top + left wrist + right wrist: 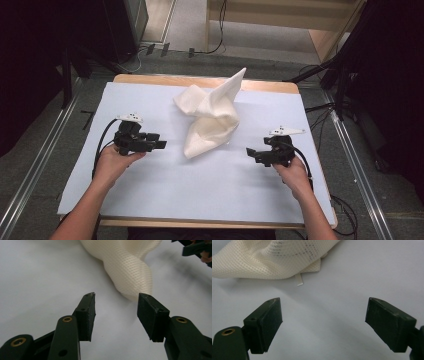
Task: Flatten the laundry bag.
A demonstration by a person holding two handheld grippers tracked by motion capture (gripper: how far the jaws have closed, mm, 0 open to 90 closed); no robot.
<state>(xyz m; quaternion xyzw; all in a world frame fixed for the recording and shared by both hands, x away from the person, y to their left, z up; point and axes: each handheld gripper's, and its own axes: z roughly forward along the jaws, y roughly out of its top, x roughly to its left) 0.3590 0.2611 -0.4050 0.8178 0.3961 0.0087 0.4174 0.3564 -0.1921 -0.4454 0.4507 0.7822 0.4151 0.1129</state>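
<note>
A crumpled cream mesh cloth lies in the middle of the white table cover, one corner sticking up toward the back. My left gripper rests to the cloth's left and points at it, jaws open with nothing between them. In the left gripper view the cloth's near fold lies just beyond the gripper. My right gripper sits to the cloth's right, also pointing at it, jaws wide apart and empty. In the right gripper view the cloth's edge and a small white tag lie ahead of the gripper.
The table's wooden edge shows behind the cover. Dark stands and cables sit on the floor beyond. Metal rails run along both sides of the table.
</note>
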